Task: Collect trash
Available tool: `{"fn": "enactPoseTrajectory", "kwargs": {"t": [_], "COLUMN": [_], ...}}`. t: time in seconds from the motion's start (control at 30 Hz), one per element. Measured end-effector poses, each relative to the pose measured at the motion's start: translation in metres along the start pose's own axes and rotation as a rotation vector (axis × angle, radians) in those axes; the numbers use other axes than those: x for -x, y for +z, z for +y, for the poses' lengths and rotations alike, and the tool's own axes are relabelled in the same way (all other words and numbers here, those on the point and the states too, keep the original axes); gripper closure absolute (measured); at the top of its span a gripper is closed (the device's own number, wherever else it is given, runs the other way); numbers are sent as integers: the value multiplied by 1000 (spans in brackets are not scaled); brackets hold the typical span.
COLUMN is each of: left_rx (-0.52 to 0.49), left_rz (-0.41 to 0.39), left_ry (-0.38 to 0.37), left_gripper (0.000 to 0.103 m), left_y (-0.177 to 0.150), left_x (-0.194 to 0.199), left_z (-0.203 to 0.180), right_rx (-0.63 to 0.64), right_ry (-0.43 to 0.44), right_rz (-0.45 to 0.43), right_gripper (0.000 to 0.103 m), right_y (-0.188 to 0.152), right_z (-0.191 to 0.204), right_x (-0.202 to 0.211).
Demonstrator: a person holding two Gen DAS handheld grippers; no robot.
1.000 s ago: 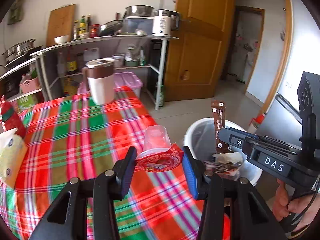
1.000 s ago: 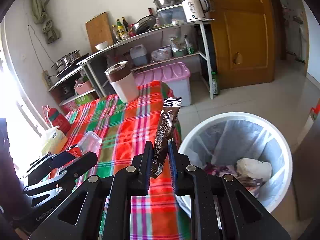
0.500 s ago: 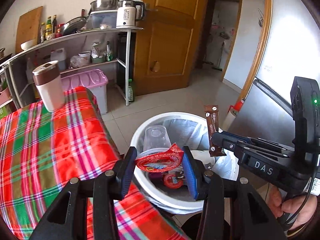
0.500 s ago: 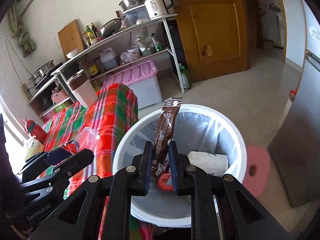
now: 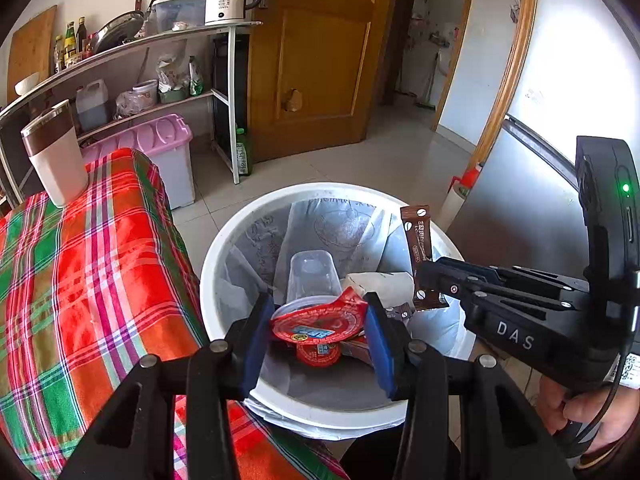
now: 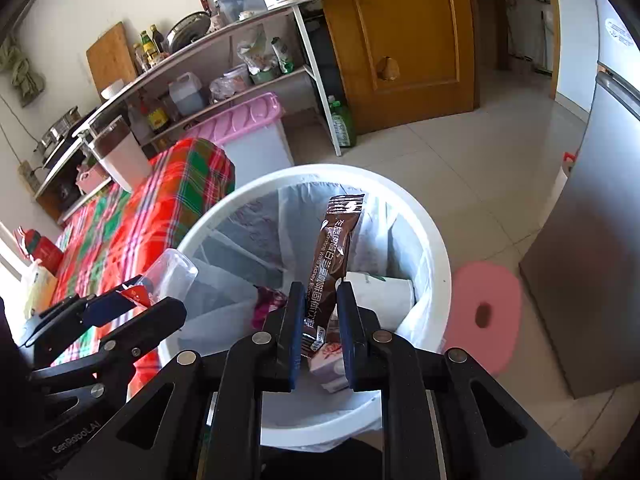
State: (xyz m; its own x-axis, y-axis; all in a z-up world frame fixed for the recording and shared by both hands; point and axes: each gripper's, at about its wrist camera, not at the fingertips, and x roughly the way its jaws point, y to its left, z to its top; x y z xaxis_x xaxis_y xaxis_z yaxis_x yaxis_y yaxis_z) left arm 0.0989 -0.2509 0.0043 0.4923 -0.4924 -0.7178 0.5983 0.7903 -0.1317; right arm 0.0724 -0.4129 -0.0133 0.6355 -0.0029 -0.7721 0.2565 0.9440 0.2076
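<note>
My left gripper [image 5: 316,326] is clamped on a clear plastic cup [image 5: 312,276] by its red foil lid [image 5: 318,320], holding it over the white trash bin [image 5: 224,256] beside the plaid-covered table [image 5: 92,264]. My right gripper [image 6: 319,326] pinches a brown coffee sachet [image 6: 332,256] upright above the same bin, where tissue and wrappers already lie.
</note>
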Motion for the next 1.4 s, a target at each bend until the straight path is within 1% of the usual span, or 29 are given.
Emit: {"fn": "enactPoseTrajectory", "kwargs": {"t": [0.2, 0.27, 0.37, 0.43, 0.5, 0.67, 0.77, 0.83, 0.97, 1.1, 1.23, 1.33, 1.4], "left_rx": [0, 7, 8, 14, 12, 19, 22, 12, 20, 6, 0, -10, -7], "left_rz": [29, 35, 39, 39, 35, 32, 24, 12, -10, -51, -84, -111, -125], "left_ry": [8, -1, 12, 8, 9, 13, 18, 38, 61, 97, 120, 160, 160], "left_gripper": [56, 55, 51, 47, 45, 41, 40, 39, 37, 37, 36, 36, 36], "left_y": [-1, -1, -1, -1, -1, -3, -5, -6, -7, -12, -19, -26, -30], "left_x": [-10, -12, -13, -13, -11, -6, -2, 2, 11, 26, 40, 51, 59], "left_z": [-2, -1, -1, 0, 0, 2, 3, 3, 4, 5, 4, 1, 1], "right_rx": [-9, -14, -13, -13, -16, -23, -24, -21, -29, -7, -5, -1, 4], "right_ry": [-10, -14, -24, -26, -32, -31, -33, -44, -34, -65, -63, -59, -64], "right_rz": [35, 44, 44, 42, 38, 25, 13, 1, -23, -91, -160, -189, -208], "right_gripper": [85, 85, 85, 84, 81, 70, 68, 66, 64, 64, 63, 63, 63], "right_y": [-2, -3, -3, -3, -4, -5, -7, -9, -14, -24, -34, -41, -47], "right_z": [-7, -9, -9, -9, -9, -8, -6, -4, 0, 8, 16, 21, 25], "right_x": [-11, -13, -14, -13, -11, -6, -2, 2, 10, 26, 46, 57, 65]}}
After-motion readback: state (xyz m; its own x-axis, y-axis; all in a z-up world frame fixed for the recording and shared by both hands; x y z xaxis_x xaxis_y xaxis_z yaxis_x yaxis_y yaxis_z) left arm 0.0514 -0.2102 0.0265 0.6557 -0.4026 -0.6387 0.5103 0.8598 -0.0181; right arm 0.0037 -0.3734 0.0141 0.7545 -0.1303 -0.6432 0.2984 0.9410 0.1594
